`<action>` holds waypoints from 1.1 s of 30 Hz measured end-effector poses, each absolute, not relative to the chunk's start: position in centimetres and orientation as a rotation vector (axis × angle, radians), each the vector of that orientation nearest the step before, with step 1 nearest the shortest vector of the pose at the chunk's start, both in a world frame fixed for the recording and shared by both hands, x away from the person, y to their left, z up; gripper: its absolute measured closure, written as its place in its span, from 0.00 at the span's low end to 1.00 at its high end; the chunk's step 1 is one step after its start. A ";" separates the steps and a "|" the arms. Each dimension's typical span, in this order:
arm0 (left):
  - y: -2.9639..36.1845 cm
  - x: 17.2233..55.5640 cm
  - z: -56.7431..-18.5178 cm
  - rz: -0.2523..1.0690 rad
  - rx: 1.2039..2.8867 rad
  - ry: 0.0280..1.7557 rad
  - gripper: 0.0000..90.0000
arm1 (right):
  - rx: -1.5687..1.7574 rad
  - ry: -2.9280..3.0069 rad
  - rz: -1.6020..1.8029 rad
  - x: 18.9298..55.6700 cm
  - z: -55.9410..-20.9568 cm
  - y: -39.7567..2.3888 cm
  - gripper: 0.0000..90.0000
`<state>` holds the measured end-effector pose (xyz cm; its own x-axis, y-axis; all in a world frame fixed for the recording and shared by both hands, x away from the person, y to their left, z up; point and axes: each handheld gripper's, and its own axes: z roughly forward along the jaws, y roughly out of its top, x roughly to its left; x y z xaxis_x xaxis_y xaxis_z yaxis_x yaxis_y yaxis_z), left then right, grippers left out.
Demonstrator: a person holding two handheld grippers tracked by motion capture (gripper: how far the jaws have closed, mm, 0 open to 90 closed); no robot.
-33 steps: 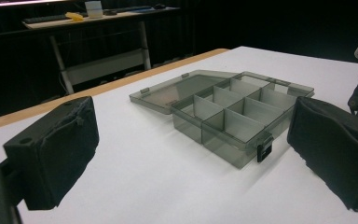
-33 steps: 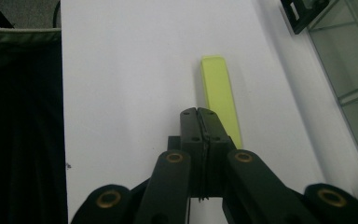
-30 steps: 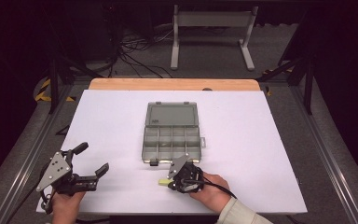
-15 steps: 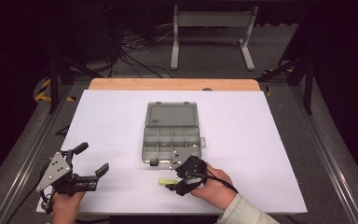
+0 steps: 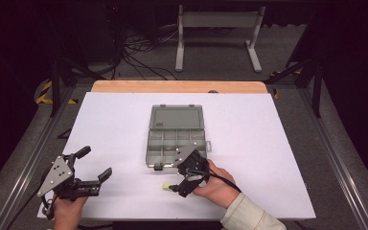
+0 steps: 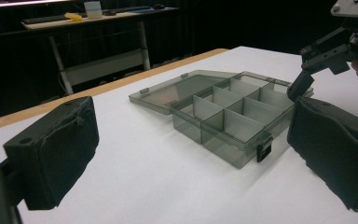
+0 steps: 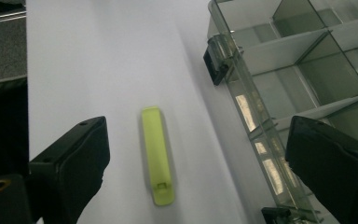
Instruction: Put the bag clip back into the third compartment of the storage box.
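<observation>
- Centrally, a smoke-grey translucent plastic organiser box (image 5: 176, 139) is lying open on the white table (image 5: 278, 143); its flat lid (image 5: 177, 117) is folded back toward the far side, and thin dividers are splitting the tray into rectangular compartments.
- Black latches (image 6: 263, 151) are sitting on the box's near wall.
- A small yellow-green plastic piece (image 7: 157, 156), slim and oblong with rounded ends and a smooth surface, is lying flat on the table just in front of the box's near edge, apart from it.
- The right gripper (image 5: 184, 184) is hovering over that piece, its jaws spread wide: one on the bare table side, the other above the box's near compartments, with the piece lying between them untouched.
- The left gripper (image 5: 93, 167), black with a grey three-cornered plate, is being held at the near left of the table, well apart from the box, its padded matte jaws spread and empty.
</observation>
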<state>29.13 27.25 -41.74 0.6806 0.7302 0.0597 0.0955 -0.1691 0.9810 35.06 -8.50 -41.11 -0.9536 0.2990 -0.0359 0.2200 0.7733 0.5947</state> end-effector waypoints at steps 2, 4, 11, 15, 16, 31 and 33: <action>27.3 29.2 -41.8 0.644 1.670 0.678 0.03 | 0.414 2.835 0.928 35.2 -41.2 -8.4 0.07; 27.3 29.1 -41.8 0.644 1.670 0.678 0.03 | 0.408 2.839 0.925 35.2 -41.3 -8.3 0.07; 27.2 29.1 -41.8 0.646 1.672 0.677 0.03 | 0.385 2.873 0.886 34.8 -42.1 -7.5 0.08; 27.2 29.2 -41.8 0.644 1.673 0.676 0.03 | 0.363 2.892 0.852 34.8 -42.8 -7.0 0.11; 27.2 29.2 -41.8 0.644 1.673 0.676 0.03 | 0.363 2.892 0.852 34.8 -42.8 -7.0 0.11; 27.2 29.2 -41.8 0.643 1.672 0.677 0.03 | 0.228 2.954 0.819 34.5 -43.6 -6.2 0.58; 27.2 29.2 -41.8 0.642 1.676 0.674 0.03 | 0.211 2.952 0.812 34.5 -43.6 -6.1 0.65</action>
